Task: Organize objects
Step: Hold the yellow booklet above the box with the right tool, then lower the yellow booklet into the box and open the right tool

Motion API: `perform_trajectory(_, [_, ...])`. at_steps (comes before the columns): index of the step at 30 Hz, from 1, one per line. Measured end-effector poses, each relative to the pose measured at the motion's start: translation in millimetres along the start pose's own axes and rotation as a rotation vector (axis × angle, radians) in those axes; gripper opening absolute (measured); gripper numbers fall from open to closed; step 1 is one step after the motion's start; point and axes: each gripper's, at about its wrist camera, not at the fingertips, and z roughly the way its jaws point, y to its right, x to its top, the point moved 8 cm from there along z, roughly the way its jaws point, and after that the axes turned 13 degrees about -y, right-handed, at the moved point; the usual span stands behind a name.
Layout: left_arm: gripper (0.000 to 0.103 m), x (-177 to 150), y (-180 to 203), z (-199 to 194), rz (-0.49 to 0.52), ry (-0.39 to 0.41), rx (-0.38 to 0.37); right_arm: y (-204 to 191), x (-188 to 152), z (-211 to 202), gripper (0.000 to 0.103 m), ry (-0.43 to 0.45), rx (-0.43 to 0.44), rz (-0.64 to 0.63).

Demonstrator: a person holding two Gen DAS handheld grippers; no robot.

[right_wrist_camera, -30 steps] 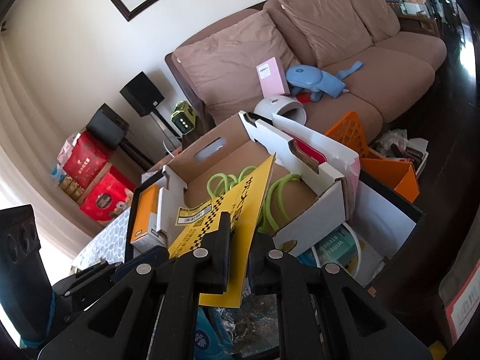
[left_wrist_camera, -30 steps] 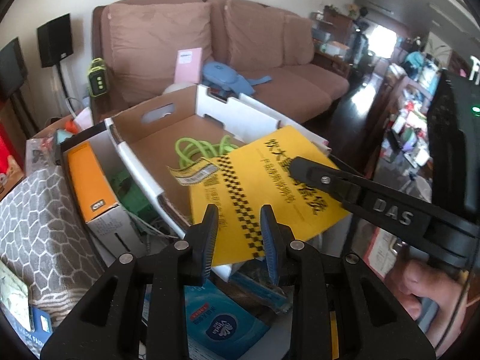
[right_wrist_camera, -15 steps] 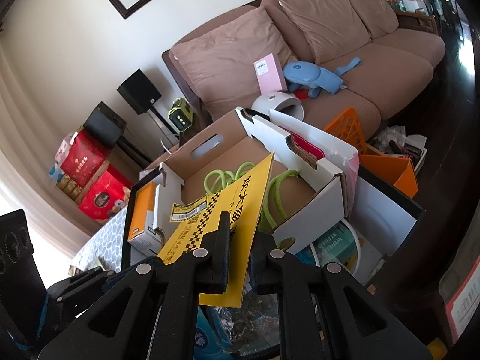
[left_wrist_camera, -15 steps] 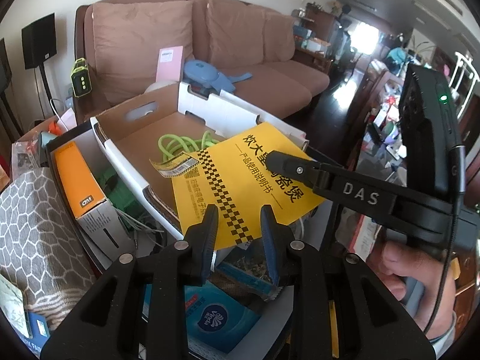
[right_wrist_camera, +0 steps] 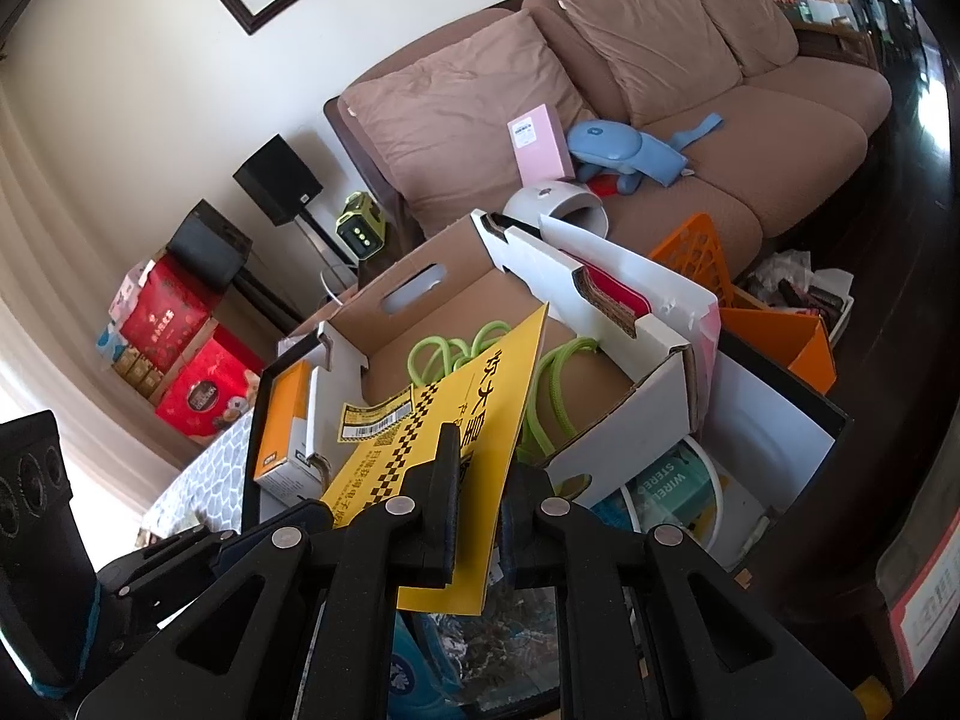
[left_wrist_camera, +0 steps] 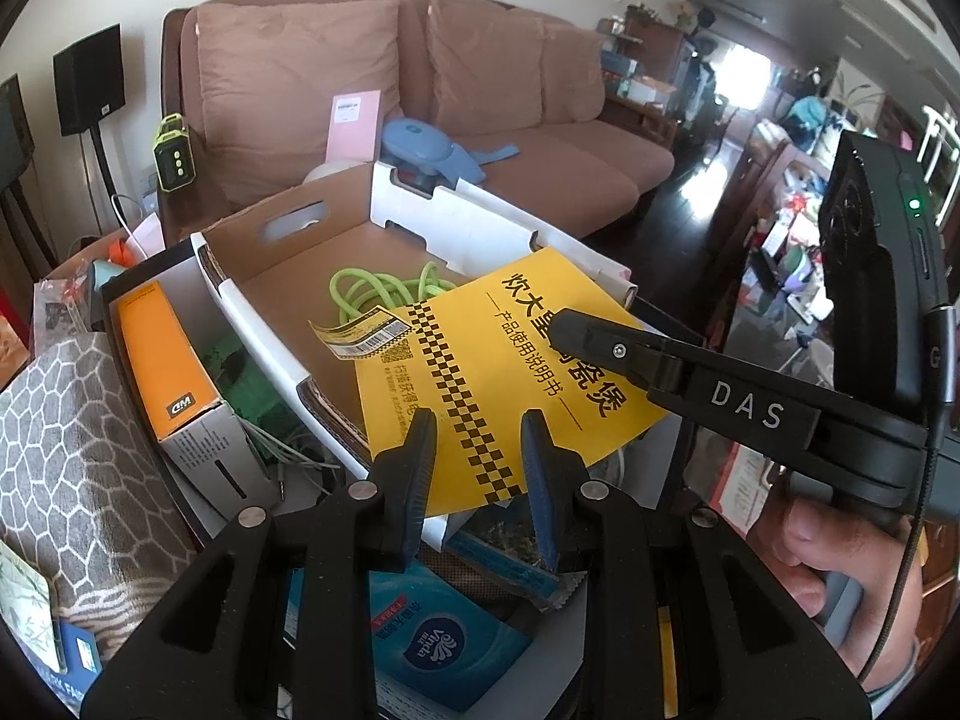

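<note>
A yellow booklet with black checks and a barcode tag hangs tilted over the near edge of an open cardboard box. My right gripper is shut on the booklet's lower part, and its finger crosses the page in the left wrist view. A coiled green cable lies on the box floor. My left gripper stands open just in front of the booklet's lower edge, with nothing pinched between its pads.
An orange and white carton stands left of the box in a black tray. A blue tissue pack lies below my left gripper. Behind is a brown sofa with a pink box and blue toy. An orange basket sits right.
</note>
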Motion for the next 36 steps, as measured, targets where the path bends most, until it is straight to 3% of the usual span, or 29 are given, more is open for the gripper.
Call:
perform_trajectory(11, [0.027,-0.2,-2.9,1.1,-0.02,0.003,-0.008,0.6,1.9,-1.2,0.013,-0.001,0.008,0.009])
perform_trajectory(29, [0.027,-0.6,-2.3,2.3,-0.049,0.02,-0.004,5.6,9.7,-14.9,0.032,0.045,0.021,0.059])
perform_trajectory(36, [0.027,-1.0,-6.0,0.6,-0.07,0.029,-0.024,20.6,15.5,-31.2,0.035,0.108,0.008,0.091])
